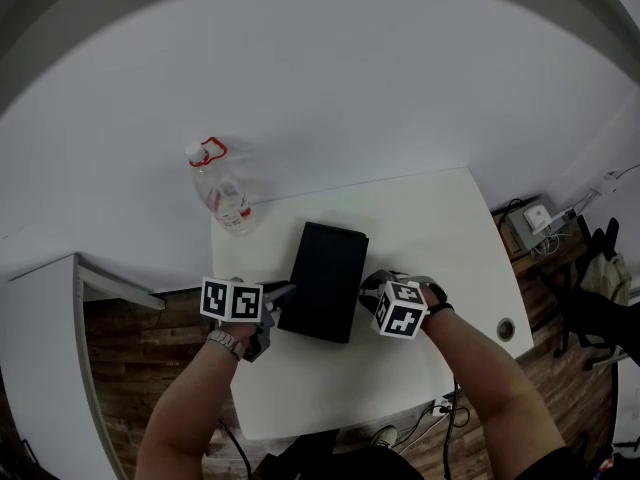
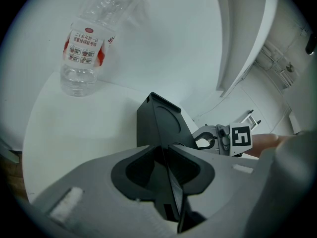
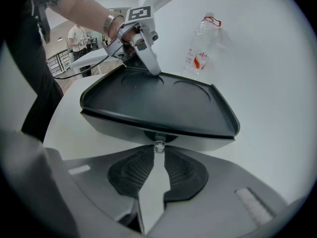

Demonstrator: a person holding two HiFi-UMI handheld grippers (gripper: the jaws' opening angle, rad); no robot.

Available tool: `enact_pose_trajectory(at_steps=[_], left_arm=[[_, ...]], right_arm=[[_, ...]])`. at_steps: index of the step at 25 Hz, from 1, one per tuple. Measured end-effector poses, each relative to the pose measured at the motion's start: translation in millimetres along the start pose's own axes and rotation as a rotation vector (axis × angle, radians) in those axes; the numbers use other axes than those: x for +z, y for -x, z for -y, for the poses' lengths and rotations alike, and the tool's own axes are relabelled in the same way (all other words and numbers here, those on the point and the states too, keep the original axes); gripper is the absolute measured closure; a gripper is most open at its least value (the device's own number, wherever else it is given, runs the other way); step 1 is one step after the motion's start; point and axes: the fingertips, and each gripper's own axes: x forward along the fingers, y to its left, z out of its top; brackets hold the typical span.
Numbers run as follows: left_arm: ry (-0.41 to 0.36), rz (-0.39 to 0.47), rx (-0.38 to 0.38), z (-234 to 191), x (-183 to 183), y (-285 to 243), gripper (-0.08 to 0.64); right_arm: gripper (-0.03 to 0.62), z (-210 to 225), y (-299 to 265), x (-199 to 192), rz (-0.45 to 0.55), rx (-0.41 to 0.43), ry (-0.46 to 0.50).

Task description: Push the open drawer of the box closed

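The right gripper [image 3: 158, 150] pinches the drawer knob [image 3: 159, 145] of the black box [image 1: 325, 280], which sits mid-desk [image 1: 440, 218]. The left gripper [image 1: 287, 289] clamps the box's opposite rim. The drawer [image 3: 198, 139] looks nearly flush, so probably only a final push is left.

clear water bottle [image 1: 224, 194], white table [image 1: 435, 223], wooden floor [image 1: 130, 343]

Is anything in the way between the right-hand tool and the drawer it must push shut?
Nothing visible. The right tool already has its tips on the knob of the drawer; the water bottle stands well beyond the box.
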Motion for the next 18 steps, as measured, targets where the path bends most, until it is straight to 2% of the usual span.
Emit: enact_pose_trajectory(at_steps=[7, 18], left_arm=[[0.007, 0.005, -0.005, 0.2, 0.1, -1.1, 0.465], [0.021, 0.019, 0.008, -1.4, 0.6, -1.1, 0.459]], right_arm=[[0.525, 1.3, -4.8, 5.2, -0.026, -0.003, 0.043], [0.509, 0.0, -8.6, 6.1, -0.068, -0.021, 0.051]])
